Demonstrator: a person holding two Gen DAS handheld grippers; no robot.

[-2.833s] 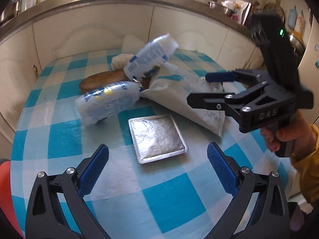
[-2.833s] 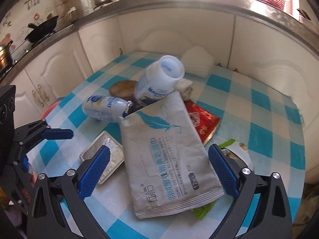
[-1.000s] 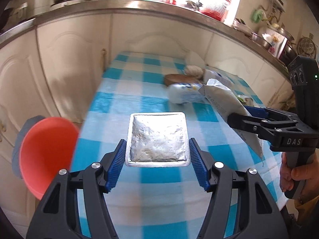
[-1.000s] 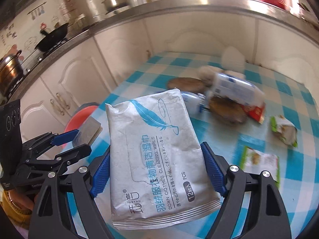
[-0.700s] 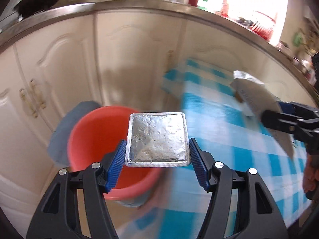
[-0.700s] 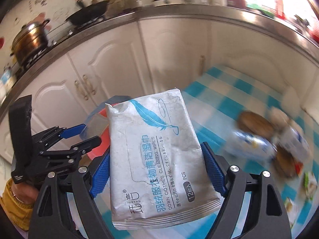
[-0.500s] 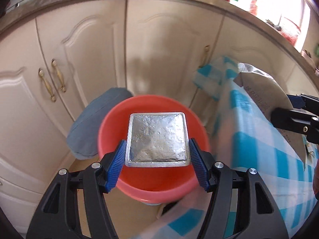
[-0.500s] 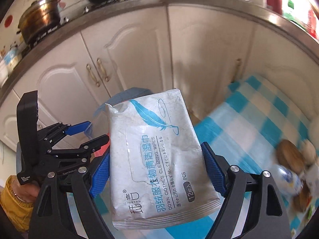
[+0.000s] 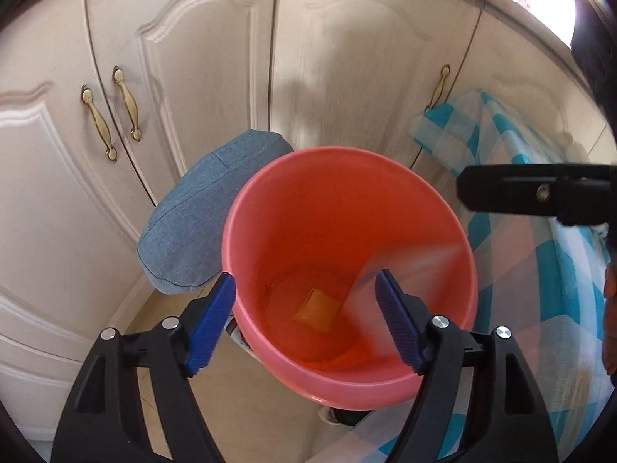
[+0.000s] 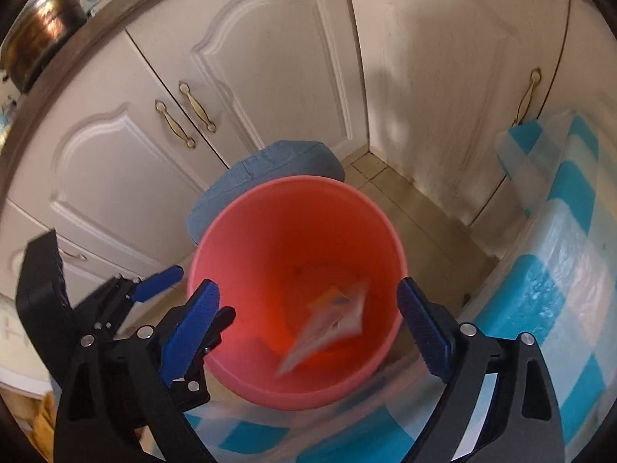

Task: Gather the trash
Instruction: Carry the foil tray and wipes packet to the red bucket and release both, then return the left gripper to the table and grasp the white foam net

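Observation:
A pink bucket (image 9: 439,208) stands on the floor by the table; it also shows in the right wrist view (image 10: 231,254). My left gripper (image 9: 304,320) is open and empty above it. My right gripper (image 10: 308,332) is open and empty over it too. The wipes packet (image 10: 327,328) is a blur falling inside the bucket; in the left wrist view it is a pale streak (image 9: 408,270). A small orange-looking piece (image 9: 318,310) lies on the bucket's bottom. The foil tray is not clearly seen.
A blue denim cushion (image 9: 200,212) sits behind the bucket, against white cabinet doors (image 9: 173,88). The table with the blue checked cloth (image 10: 570,270) is at the right. The left gripper's body (image 10: 115,308) shows left of the bucket.
Both grippers have opened over the bucket. The foil tray has left my left gripper and the wipes packet has left my right gripper and is dropping in.

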